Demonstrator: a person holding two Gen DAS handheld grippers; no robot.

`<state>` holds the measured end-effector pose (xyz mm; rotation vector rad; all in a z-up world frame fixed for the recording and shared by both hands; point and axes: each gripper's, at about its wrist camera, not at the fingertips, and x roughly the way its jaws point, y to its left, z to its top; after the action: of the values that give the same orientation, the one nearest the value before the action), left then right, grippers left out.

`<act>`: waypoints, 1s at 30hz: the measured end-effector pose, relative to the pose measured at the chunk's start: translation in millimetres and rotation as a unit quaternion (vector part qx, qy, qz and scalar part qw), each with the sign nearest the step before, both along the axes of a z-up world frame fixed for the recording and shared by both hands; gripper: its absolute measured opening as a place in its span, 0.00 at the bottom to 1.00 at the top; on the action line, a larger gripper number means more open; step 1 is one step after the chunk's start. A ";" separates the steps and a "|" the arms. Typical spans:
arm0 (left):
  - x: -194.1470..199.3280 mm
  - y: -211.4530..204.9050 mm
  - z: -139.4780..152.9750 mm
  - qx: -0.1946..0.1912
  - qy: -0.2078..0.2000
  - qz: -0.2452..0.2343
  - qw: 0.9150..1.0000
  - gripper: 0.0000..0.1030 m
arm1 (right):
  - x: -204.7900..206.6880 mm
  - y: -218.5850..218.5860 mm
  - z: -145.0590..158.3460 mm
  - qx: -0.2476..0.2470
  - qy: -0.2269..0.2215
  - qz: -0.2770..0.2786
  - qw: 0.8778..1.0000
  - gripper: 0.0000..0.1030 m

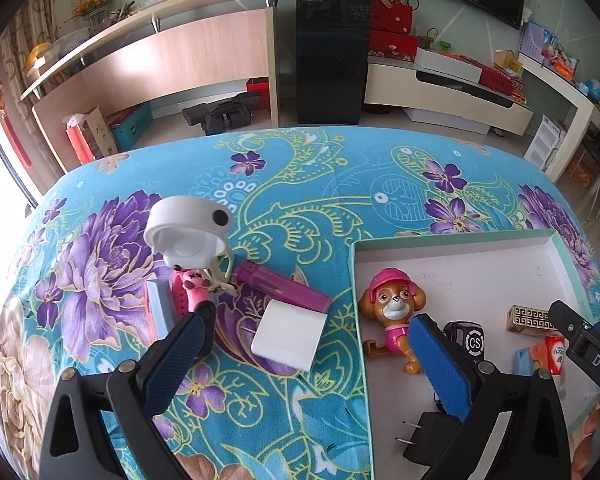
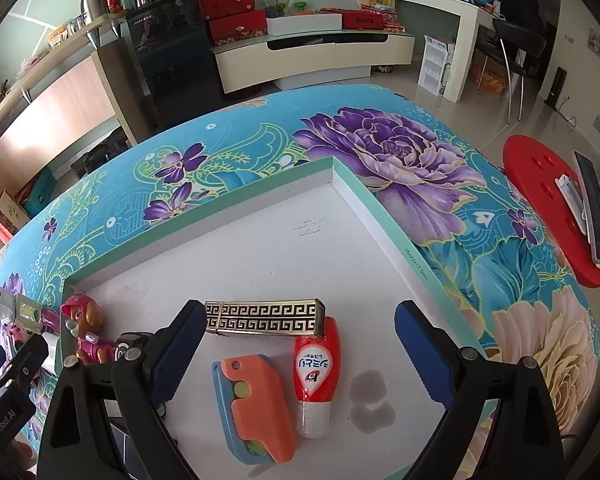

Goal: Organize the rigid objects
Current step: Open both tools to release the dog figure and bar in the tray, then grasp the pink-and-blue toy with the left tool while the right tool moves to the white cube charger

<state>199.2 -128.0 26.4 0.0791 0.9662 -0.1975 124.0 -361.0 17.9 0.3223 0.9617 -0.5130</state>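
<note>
A shallow white box with a teal rim (image 1: 452,238) (image 2: 236,204) lies on the flowered tablecloth. In it are a toy dog with a pink helmet (image 1: 392,304) (image 2: 85,326), a gold patterned bar (image 2: 264,317) (image 1: 530,320), a red tube (image 2: 315,368), an orange and blue toy (image 2: 256,400), a black round item (image 1: 470,340) and a black plug adapter (image 1: 428,438). On the cloth left of the box lie a white block (image 1: 288,334), a purple lighter (image 1: 282,286), a pink figure (image 1: 190,288) and a white gadget (image 1: 186,232). My left gripper (image 1: 312,364) is open above the white block. My right gripper (image 2: 300,344) is open and empty over the box.
A red stool (image 2: 548,208) with a remote and a white item stands to the right of the table. A black cabinet (image 1: 332,56) and shelves stand beyond the far table edge. The far part of the box floor (image 2: 284,240) is bare.
</note>
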 end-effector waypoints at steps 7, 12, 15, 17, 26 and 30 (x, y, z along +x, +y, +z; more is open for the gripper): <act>1.6 33.2 3.8 0.004 0.000 0.051 0.999 1.00 | 7.4 23.6 8.0 -0.004 -0.005 0.031 1.000 0.92; 4.6 69.9 2.9 0.005 0.002 0.103 0.995 1.00 | 17.8 54.1 9.5 0.011 -0.010 0.074 0.997 0.92; 5.1 91.4 2.3 0.001 0.004 0.129 0.992 1.00 | 24.6 76.4 10.0 0.009 -0.010 0.101 0.995 0.92; 4.0 104.7 2.1 0.005 0.004 0.147 0.989 1.00 | 28.6 90.5 9.1 0.010 -0.009 0.121 0.993 0.92; -2.5 166.7 -1.9 -0.002 0.010 0.220 0.976 1.00 | 40.7 143.8 1.5 0.003 0.003 0.183 0.983 0.92; -4.2 185.3 -7.5 -0.002 0.017 0.240 0.971 1.00 | 45.3 164.4 -3.6 0.005 0.008 0.206 0.978 0.92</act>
<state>194.9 57.4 18.9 -0.1632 0.9918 0.2451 169.2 -196.6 14.3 0.1216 1.0138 -0.1309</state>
